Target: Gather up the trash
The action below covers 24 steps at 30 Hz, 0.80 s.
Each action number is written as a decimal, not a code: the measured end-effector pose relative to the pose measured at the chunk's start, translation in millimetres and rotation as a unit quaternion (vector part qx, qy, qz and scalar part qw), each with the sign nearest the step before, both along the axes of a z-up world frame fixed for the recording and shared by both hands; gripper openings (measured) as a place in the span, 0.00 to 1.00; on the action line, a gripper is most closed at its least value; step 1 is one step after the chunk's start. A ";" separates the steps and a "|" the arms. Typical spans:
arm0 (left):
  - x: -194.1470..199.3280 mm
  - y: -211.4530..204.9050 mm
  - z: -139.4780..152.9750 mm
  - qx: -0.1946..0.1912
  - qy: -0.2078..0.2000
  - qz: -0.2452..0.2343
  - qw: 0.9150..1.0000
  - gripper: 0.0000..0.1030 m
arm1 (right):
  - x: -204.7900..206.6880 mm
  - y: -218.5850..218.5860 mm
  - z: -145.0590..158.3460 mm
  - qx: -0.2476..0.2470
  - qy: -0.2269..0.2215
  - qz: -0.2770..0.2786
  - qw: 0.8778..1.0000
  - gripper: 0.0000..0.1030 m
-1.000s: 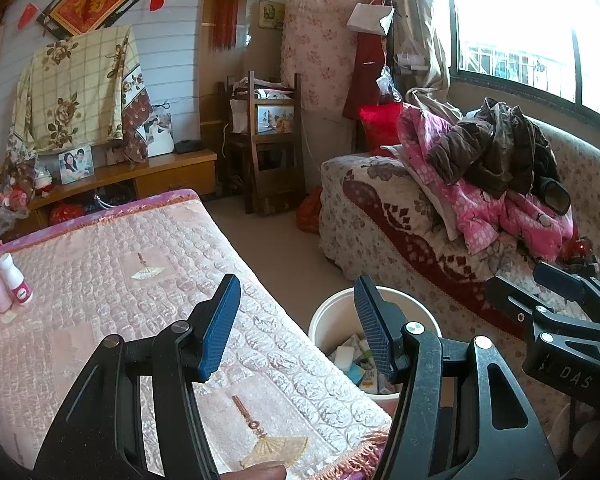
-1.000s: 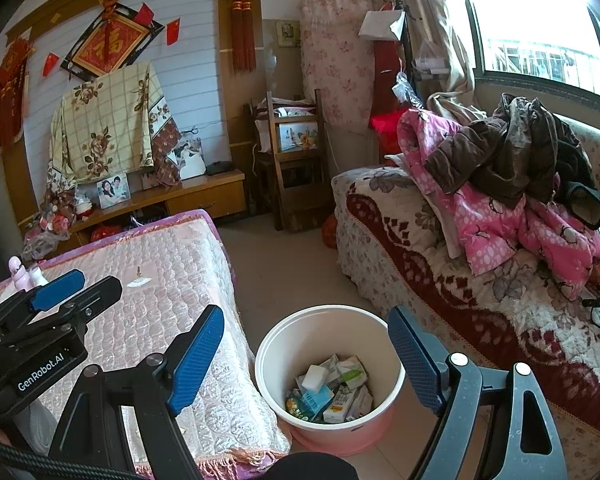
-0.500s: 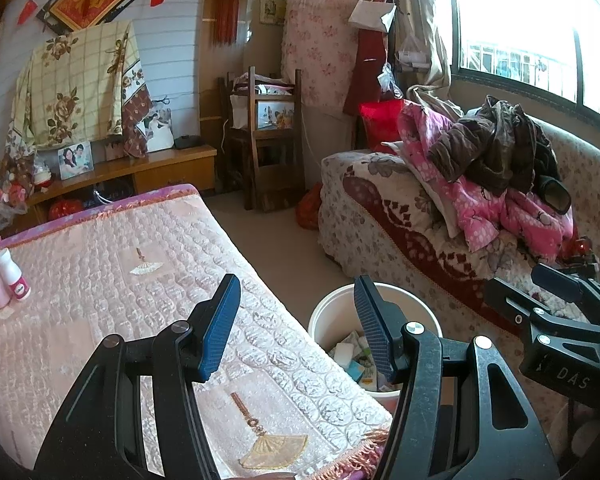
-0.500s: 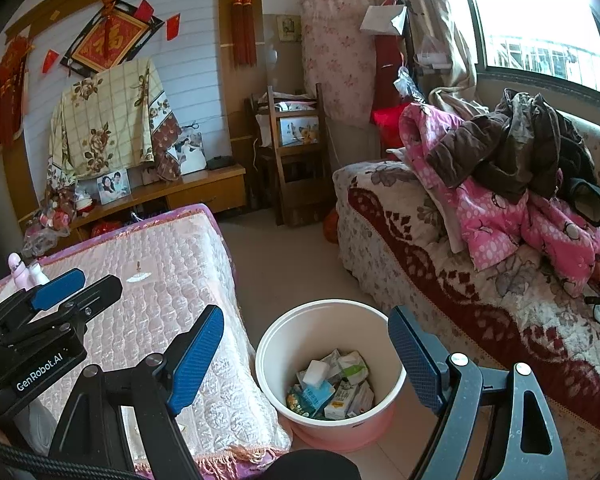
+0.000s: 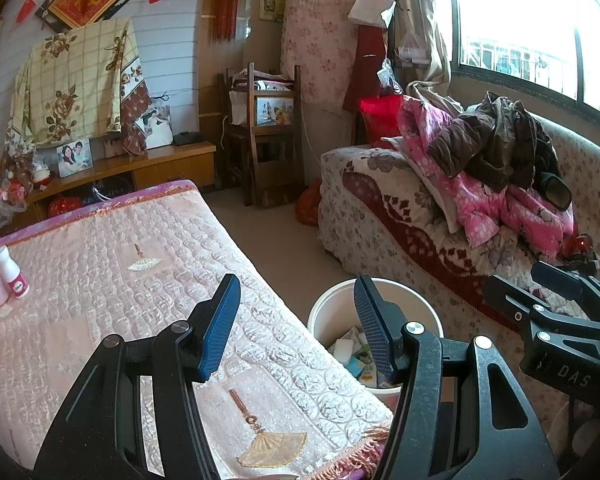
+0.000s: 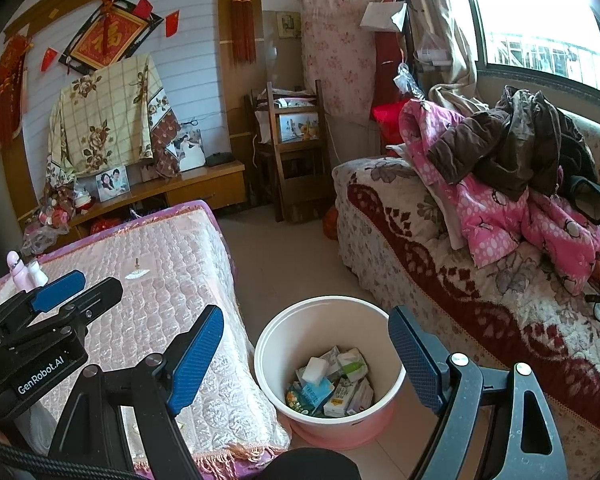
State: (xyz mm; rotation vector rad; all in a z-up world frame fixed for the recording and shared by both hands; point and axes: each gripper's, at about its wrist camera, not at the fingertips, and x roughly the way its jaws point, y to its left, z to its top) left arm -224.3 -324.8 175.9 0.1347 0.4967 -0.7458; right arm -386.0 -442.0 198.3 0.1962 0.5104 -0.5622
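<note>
A white and pink bin [image 6: 384,400] stands on the floor between the table and the sofa. It holds several cartons and wrappers [image 6: 332,384]. The bin also shows in the left wrist view [image 5: 332,312], partly behind my finger. My left gripper [image 5: 296,312] is open and empty over the table's near right corner, left of the bin. My right gripper [image 6: 306,344] is open and empty, above the bin's near side. Each gripper shows in the other's view, the left gripper [image 6: 52,300] at the left edge and the right gripper [image 5: 556,300] at the right edge.
A low table under a pink quilted cloth [image 5: 100,264] fills the left. Two small pink and white bottles [image 5: 4,276] stand at its far left. A sofa [image 6: 440,264] with piled clothes [image 6: 520,168] runs along the right. A wooden chair [image 5: 268,140] and cabinet stand at the back.
Both views have shifted only slightly. The grippers stay open and empty, and the bin's contents are unchanged.
</note>
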 end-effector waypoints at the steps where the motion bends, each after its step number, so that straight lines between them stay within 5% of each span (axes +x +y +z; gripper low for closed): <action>1: 0.0 -0.2 0.3 -0.001 0.000 -0.001 1.000 0.56 | 0.6 -2.4 -0.8 0.001 0.001 0.000 1.000 0.80; 24: -0.3 -0.1 -8.5 0.005 0.002 -0.007 1.000 0.56 | -0.5 -5.6 -6.7 0.006 0.005 0.000 1.000 0.80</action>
